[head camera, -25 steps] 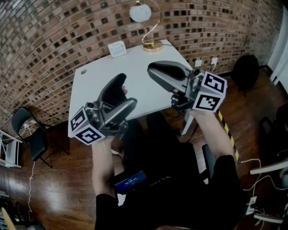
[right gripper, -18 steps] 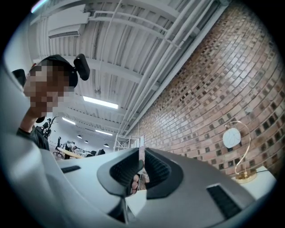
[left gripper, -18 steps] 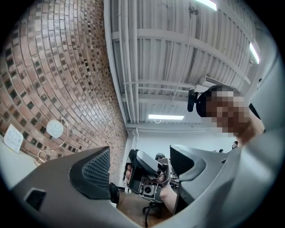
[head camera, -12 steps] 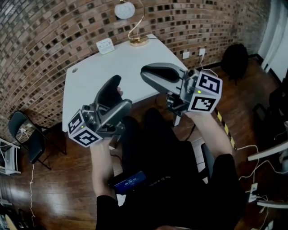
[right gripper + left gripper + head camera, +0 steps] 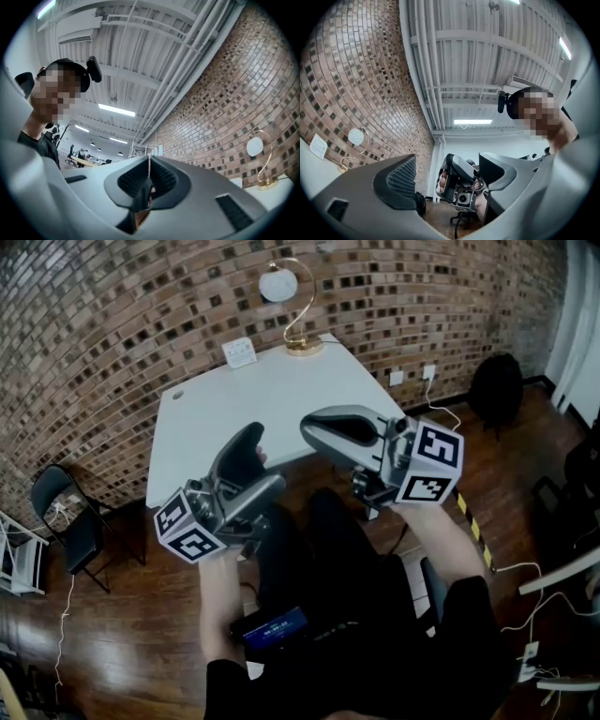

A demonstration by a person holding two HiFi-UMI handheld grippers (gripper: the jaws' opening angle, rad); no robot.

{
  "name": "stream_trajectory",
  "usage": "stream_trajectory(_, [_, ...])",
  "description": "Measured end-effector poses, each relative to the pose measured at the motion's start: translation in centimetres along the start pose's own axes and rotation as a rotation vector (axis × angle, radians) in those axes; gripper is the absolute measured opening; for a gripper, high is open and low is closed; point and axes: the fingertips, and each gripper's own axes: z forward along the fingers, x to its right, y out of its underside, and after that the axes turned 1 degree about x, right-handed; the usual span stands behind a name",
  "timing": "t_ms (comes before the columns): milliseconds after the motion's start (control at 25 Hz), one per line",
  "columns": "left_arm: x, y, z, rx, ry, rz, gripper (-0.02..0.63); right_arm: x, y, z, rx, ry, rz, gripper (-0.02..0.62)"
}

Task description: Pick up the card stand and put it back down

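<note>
The card stand (image 5: 240, 352), a small white upright card, stands at the far edge of the white table (image 5: 216, 409), left of the lamp; it also shows in the left gripper view as the card stand (image 5: 318, 146). Both grippers are held in the air in front of the table's near edge, far from the stand. My left gripper (image 5: 247, 448) points up and is open, its jaws well apart with nothing between them. My right gripper (image 5: 319, 427) points left; its jaws are closing and meet pad to pad in the right gripper view, with nothing between them.
A lamp (image 5: 291, 296) with a gold curved stem and white globe stands at the table's far right corner against the brick wall. A black chair (image 5: 66, 521) is at the left and a dark bag (image 5: 497, 385) at the right, on the wooden floor.
The head view has shifted a little, so the table sits slightly differently in frame. Both grippers stay in front of the table's near edge, holding nothing.
</note>
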Motion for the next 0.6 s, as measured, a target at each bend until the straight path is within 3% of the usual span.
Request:
stream_trajectory(280, [2.4, -0.2, -0.6, -0.014, -0.003, 0.038, 0.414, -3.4, 0.0, 0.4, -0.004, -0.064, -0.030, 0.018])
stream_trajectory(600, [2.7, -0.1, -0.4, -0.025, -0.013, 0.060, 0.414, -3.1, 0.4, 0.4, -0.007, -0.084, -0.013, 0.018])
